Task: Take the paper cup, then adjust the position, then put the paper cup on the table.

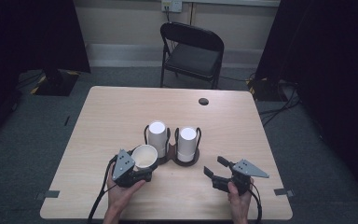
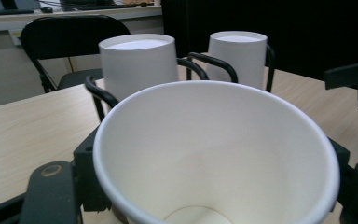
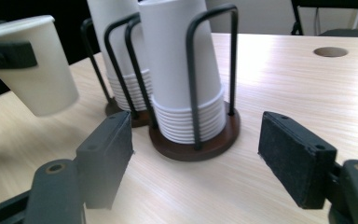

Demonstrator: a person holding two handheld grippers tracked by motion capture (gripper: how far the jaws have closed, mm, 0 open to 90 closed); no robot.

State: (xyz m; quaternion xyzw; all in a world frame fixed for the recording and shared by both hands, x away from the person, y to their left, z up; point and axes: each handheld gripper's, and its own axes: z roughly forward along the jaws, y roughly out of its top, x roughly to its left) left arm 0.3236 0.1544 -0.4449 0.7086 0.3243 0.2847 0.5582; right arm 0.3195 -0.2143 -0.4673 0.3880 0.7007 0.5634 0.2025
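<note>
A pale wooden bench (image 1: 121, 116) sits before a black folding chair (image 1: 192, 51). The left tool (image 1: 137, 173) is clamped on a white paper cup (image 1: 144, 156), open end up, empty, beside two black wire holders (image 1: 172, 156) with upside-down white cup stacks (image 1: 157, 134). The right tool (image 1: 215, 167) is apart, holding nothing.

Two cup stacks (image 1: 158, 134) side by side in holders (image 1: 187, 161) mid-table (image 1: 112, 107) (chair (image 1: 192, 52) behind).
</note>
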